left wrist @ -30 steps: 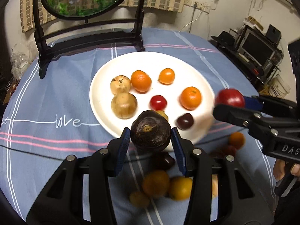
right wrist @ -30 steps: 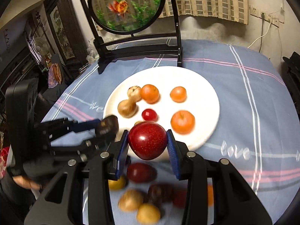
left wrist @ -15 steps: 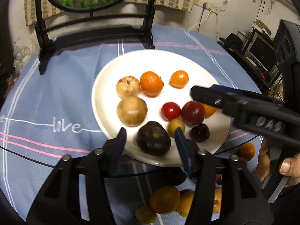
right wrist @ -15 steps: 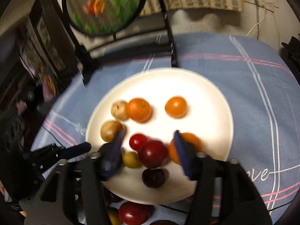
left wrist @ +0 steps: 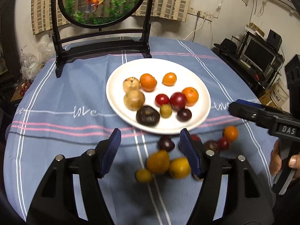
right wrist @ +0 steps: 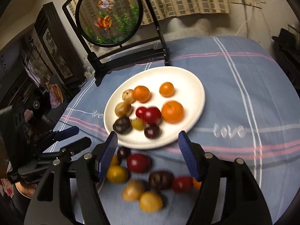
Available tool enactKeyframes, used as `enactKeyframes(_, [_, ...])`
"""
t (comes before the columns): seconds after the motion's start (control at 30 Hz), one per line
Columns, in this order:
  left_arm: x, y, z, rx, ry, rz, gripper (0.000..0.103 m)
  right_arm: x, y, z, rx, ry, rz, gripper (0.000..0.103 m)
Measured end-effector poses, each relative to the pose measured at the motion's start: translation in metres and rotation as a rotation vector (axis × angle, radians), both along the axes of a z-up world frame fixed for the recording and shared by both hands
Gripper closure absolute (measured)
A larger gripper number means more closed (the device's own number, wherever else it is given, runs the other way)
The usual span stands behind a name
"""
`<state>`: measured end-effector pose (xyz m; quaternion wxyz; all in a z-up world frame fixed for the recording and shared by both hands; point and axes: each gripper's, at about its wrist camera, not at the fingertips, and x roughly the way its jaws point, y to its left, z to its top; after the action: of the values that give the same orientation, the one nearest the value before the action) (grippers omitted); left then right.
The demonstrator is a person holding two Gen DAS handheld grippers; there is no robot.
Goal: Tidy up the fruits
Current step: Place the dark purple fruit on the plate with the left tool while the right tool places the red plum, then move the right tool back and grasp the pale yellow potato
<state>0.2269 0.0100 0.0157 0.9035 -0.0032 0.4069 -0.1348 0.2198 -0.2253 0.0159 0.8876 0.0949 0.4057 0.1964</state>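
A white plate (left wrist: 187,71) (right wrist: 178,78) on the blue cloth holds several fruits: oranges, tan ones, small red ones. Near its front rim lie a dark brown fruit (left wrist: 148,115) (right wrist: 122,125) and a red fruit (left wrist: 178,99) (right wrist: 151,115). My left gripper (left wrist: 150,133) (right wrist: 81,136) hovers just in front of the plate, jaws opening, nothing between them. My right gripper (right wrist: 147,134) (left wrist: 233,106) is likewise in front of the plate, jaws opening and empty. Several loose fruits lie on the cloth below the fingers, among them a yellow one (left wrist: 179,167) and a red one (right wrist: 138,163).
A round goldfish screen (left wrist: 101,1) (right wrist: 109,18) on a black stand rises behind the plate. A hand (left wrist: 292,163) holds the right gripper's handle. Shelves with a monitor (left wrist: 258,54) stand beyond the table's right edge. Dark furniture (right wrist: 52,43) stands beyond the left edge.
Both grippers let go of their fruits, the dark brown one and the red one, which now lie on the plate. Both have opened and drawn back from the plate over the loose fruits.
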Motion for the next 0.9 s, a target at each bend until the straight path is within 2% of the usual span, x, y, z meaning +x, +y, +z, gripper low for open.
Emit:
enactKeyframes(0.13, [-0.025, 0.002, -0.002, 0.012, -0.020, -0.006, 0.031, -0.033, -0.016, -0.003, 0.005, -0.023, -0.028, 0.035])
enactKeyframes(0.33, [-0.048, 0.009, -0.013, -0.019, 0.011, 0.010, 0.031, -0.074, -0.030, -0.023, 0.031, 0.015, -0.077, 0.035])
enactKeyframes(0.63, [-0.069, 0.003, -0.033, 0.079, -0.002, 0.044, 0.027, -0.110, 0.006, -0.046, -0.155, 0.013, -0.020, 0.035])
enactKeyframes(0.9, [-0.073, -0.004, -0.050, 0.106, 0.012, 0.042, 0.026, -0.119, 0.024, -0.061, -0.234, 0.016, 0.002, 0.035])
